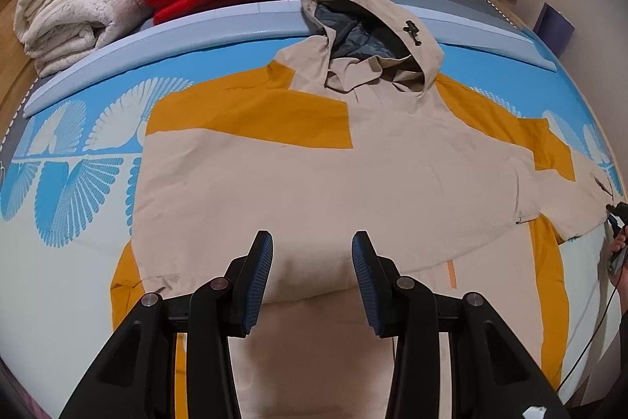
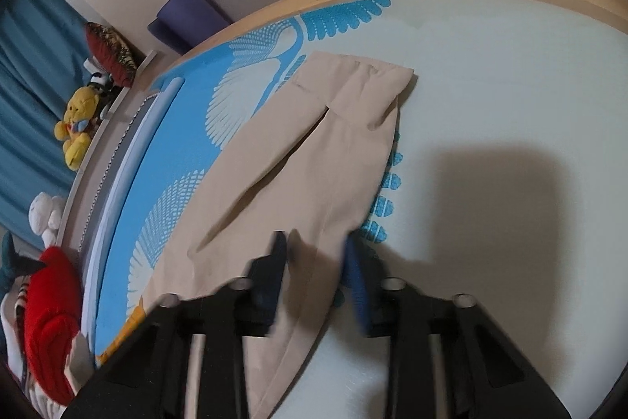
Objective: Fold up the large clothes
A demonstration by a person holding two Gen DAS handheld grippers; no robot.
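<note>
Left wrist view: the left gripper (image 1: pixel 312 254) hangs spread over the beige-and-mustard hooded jacket (image 1: pixel 314 167), which lies flat mid-frame on the blue-patterned bed (image 1: pixel 70 160). Right wrist view: the right gripper (image 2: pixel 316 258) straddles the sleeve (image 2: pixel 314 152); its grip is unclear.

Bright, even light; fisheye-warped edges; right view's fingers (image 2: pixel 355 273) motion-blurred.
</note>
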